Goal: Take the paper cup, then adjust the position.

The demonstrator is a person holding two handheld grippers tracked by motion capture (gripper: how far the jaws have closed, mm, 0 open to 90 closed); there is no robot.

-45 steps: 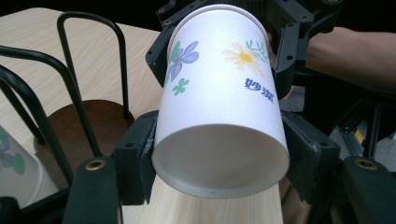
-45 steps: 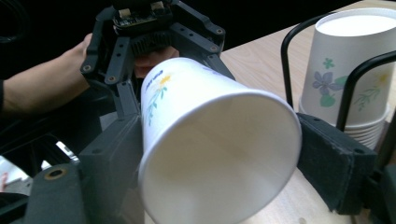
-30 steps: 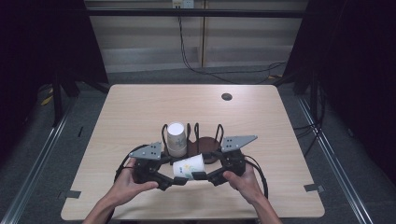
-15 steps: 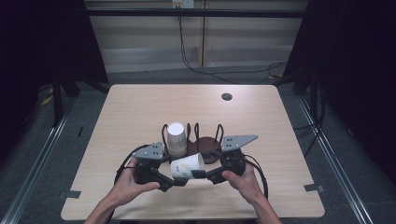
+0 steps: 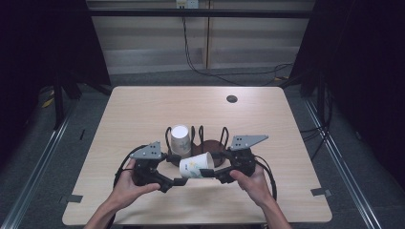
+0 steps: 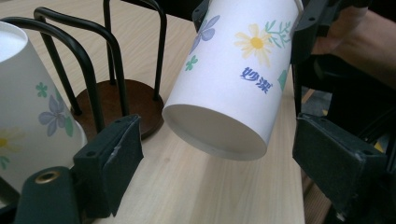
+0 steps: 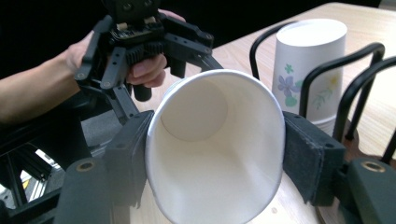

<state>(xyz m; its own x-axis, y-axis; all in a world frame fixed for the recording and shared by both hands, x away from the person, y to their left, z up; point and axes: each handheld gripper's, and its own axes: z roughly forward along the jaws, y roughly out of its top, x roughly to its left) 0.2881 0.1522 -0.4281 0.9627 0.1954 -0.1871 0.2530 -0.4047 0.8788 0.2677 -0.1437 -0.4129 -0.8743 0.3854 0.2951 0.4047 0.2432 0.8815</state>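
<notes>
We are seeing a handover near the front edge of the table [image 5: 143, 102]: a second ago our left gripper [image 5: 177, 181] was clamping the base of the flowered paper cup [image 5: 196, 165], and its jaws have just been opening, now standing wide on either side of the cup's bottom without touching it. Our right gripper [image 5: 208, 172] has just been closing, and its pads are now pressing on the cup's rim, squeezing the mouth slightly oval. The cup is lying on its side in the air, just above the wood, between both hands. Neither hand has shifted much.

Just behind it, the black wire cup holder [image 5: 212, 143] on its brown base is standing, with a second cup [image 5: 180, 140] upside down in its left slot. Beyond that, the tabletop is lying open to the far edge, apart from a small dark disc [image 5: 232, 98].

The holder's near loops are partly hidden behind the cup and grippers, and the room around is too dark to make out.
</notes>
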